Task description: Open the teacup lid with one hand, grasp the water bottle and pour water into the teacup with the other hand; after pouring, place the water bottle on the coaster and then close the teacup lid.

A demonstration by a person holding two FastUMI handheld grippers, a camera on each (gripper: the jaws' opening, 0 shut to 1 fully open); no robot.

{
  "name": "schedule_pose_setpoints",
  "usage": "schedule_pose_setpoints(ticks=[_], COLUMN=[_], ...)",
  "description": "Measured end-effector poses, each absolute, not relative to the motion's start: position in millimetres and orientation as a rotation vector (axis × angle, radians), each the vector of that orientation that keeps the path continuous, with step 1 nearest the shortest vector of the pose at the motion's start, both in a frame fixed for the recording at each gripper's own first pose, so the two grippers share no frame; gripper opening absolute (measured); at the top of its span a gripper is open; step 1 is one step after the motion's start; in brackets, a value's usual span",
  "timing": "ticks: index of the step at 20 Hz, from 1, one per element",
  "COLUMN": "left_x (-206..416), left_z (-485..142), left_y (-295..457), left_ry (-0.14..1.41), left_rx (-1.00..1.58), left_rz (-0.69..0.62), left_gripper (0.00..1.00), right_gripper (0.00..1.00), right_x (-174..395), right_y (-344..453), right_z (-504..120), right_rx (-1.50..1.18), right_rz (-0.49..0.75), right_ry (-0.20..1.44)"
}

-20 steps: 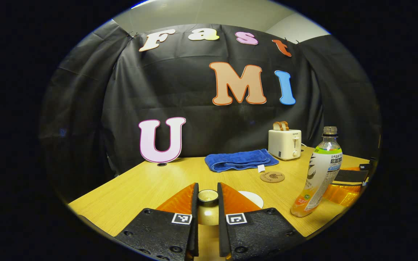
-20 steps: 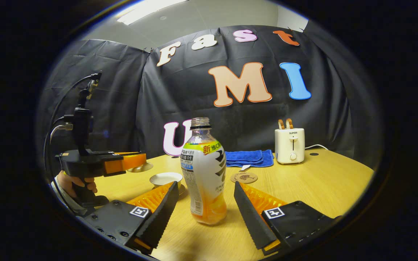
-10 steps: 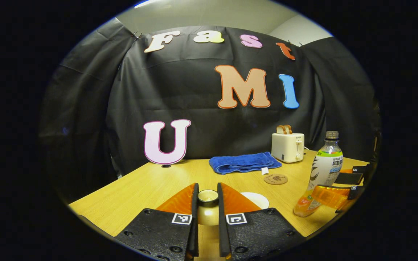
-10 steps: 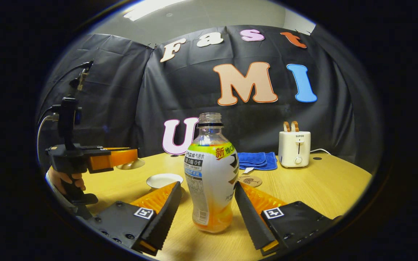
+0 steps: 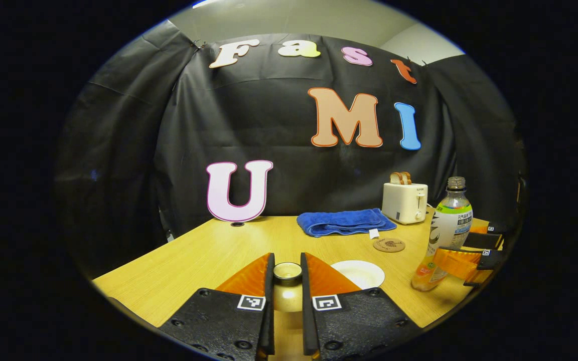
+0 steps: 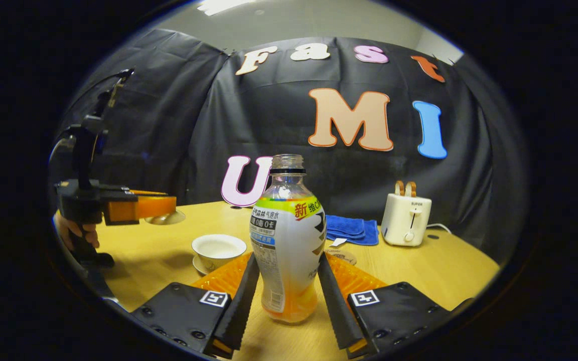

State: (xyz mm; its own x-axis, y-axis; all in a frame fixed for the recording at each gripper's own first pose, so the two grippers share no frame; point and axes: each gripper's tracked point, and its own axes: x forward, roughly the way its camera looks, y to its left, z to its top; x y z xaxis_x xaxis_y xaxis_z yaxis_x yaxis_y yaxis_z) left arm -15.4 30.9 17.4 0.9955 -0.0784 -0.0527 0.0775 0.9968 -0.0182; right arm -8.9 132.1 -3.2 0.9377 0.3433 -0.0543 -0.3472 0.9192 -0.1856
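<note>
Upright, the water bottle (image 6: pixel 287 240) stands clamped between the right gripper (image 6: pixel 286 281) fingers.

Bottle (image 6: pixel 287 240): uncapped, upright on table, orange liquid low.
Teacup (image 6: pixel 218 249): white, open, on saucer.
Lid (image 5: pixel 287 271): lifted.
Coaster (image 5: pixel 389 245): round, bare.

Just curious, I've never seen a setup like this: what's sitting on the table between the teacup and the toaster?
In the left gripper view, a round coaster and a folded blue towel lie between the teacup and the toaster.
</note>
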Motion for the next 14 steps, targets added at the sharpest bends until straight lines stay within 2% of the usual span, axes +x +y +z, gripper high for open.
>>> schedule_pose_setpoints(ticks=[14], left_x=[-23.3], left_z=[24.1], left_y=[61.5], left_ry=[0.017], left_rx=[-0.015], left_rz=[-0.029], left_gripper=[0.19], right_gripper=[0.73], right_x=[23.0], right_y=[138.8], right_z=[1.8], right_rx=[-0.801], right_rz=[0.258], right_ry=[-0.147])
